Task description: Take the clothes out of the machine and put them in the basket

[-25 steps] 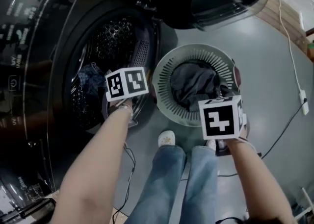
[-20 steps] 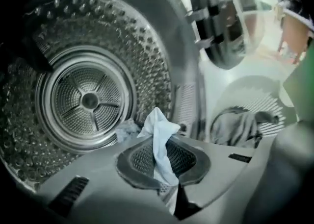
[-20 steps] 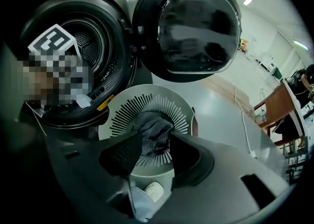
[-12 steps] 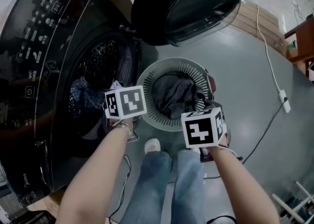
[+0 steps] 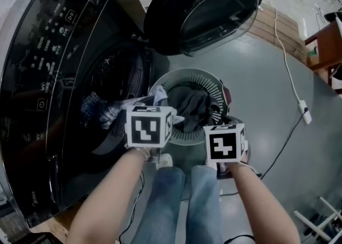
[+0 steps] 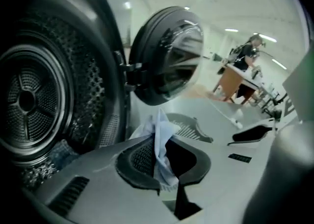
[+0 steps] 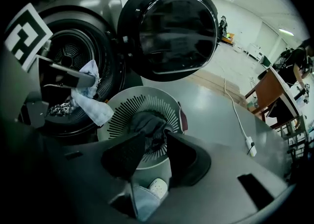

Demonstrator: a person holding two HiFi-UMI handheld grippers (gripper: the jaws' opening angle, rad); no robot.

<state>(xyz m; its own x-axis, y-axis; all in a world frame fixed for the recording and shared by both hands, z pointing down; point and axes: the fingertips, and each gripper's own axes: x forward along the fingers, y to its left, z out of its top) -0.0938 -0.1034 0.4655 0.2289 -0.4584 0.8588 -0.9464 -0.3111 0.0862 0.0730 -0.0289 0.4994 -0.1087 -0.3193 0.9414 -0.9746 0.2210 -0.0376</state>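
The dark washing machine's drum (image 5: 109, 85) stands open at the left, and blue patterned clothes (image 5: 92, 107) lie inside it. My left gripper (image 5: 153, 109) is shut on a white cloth (image 6: 159, 125) and holds it at the drum's mouth, beside the round slatted basket (image 5: 184, 75). The cloth (image 5: 159, 96) trails back toward the drum. Dark clothes (image 5: 192, 104) fill the basket. My right gripper (image 7: 154, 137) hangs over the basket's near rim. Its jaws have just been closing, with a gap left and nothing between them.
The round machine door (image 5: 208, 8) swings open above the basket. A person's jeans-clad legs (image 5: 176, 200) and a white shoe (image 5: 164, 158) stand just before it. A cable with a power strip (image 5: 302, 112) runs across the grey floor at the right, near a wooden desk (image 7: 274, 90).
My left gripper has come out of the drum and moved right toward the basket, drawing the white cloth with it. The right gripper has shifted only a little beside the basket.
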